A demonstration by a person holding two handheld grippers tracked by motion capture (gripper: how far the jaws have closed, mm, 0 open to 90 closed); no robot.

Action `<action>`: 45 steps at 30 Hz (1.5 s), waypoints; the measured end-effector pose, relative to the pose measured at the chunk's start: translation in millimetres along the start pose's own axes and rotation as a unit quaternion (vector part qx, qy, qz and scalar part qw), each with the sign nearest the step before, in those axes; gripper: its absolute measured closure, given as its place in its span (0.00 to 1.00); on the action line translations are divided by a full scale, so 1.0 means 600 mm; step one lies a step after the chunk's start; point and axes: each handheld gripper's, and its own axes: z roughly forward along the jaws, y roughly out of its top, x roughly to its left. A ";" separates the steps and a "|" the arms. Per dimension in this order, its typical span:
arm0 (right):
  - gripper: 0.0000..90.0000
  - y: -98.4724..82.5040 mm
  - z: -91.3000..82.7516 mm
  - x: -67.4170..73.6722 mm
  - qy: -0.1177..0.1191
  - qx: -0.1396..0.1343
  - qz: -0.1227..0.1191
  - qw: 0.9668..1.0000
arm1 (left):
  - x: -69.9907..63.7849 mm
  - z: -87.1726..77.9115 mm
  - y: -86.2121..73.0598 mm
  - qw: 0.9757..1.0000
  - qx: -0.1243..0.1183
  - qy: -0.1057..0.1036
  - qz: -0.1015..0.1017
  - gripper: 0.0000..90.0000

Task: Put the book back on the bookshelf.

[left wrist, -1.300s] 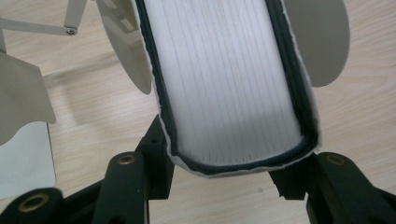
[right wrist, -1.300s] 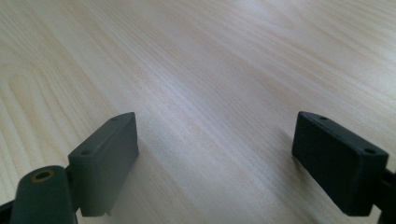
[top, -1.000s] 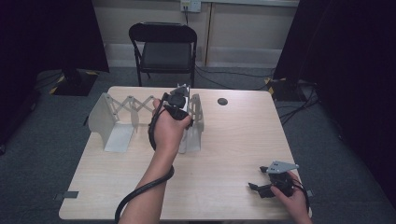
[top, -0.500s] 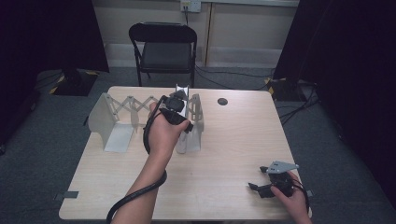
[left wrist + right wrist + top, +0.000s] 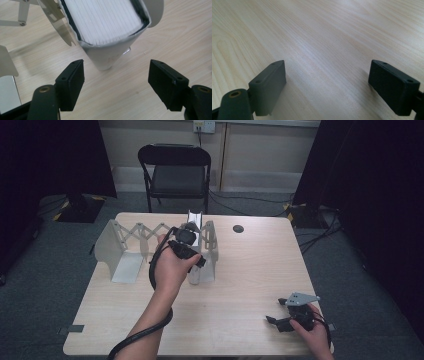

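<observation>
A thick book [image 5: 194, 219] with a grey cover stands upright in a slot of the metal accordion rack [image 5: 125, 245] on the table. In the left gripper view the book [image 5: 107, 22] shows its white page edges between two rack plates [image 5: 53, 15]. My left gripper [image 5: 189, 251] hovers just in front of it, open. Its jaws have just been opening, and the book stands beyond the tips of the left gripper [image 5: 116, 82], touching neither pad. My right gripper [image 5: 281, 319] rests near the table's front right corner. The right gripper [image 5: 327, 85] is open over bare wood.
The wooden table [image 5: 240, 270] has a small black disc [image 5: 238, 228] at the back right. The rack's other slots stretch to the left. A black folding chair [image 5: 175, 170] stands behind the table. A black cable [image 5: 145, 332] trails along the left forearm.
My left hand has drawn back slightly toward the near side, away from the book, which stays upright in the rack. The right hand has not moved.
</observation>
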 end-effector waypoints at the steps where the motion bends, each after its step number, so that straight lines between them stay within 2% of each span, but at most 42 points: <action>1: 0.16 0.000 0.000 0.000 0.000 0.000 0.000 1.000 | 0.000 0.001 -0.002 1.000 0.001 -0.003 0.000 0.31; 7: 0.16 0.000 0.000 0.000 0.000 0.000 -0.001 1.000 | 0.006 0.005 -0.013 1.000 0.003 -0.008 0.006 0.30; 9: 0.16 0.000 0.000 0.000 0.000 0.000 -0.001 1.000 | 0.008 0.006 -0.018 1.000 0.000 -0.013 0.001 0.30; 16: 0.16 0.000 0.000 0.000 0.000 0.000 -0.001 1.000 | 0.014 0.009 -0.032 1.000 -0.001 -0.024 0.000 0.29; 33: 0.16 0.000 0.000 0.000 0.000 0.000 0.000 1.000 | 0.017 0.016 -0.050 0.999 -0.005 -0.044 0.010 0.28; 45: 0.16 0.000 0.000 0.000 0.000 0.000 -0.001 1.000 | 0.022 0.026 -0.065 0.998 -0.007 -0.058 0.006 0.26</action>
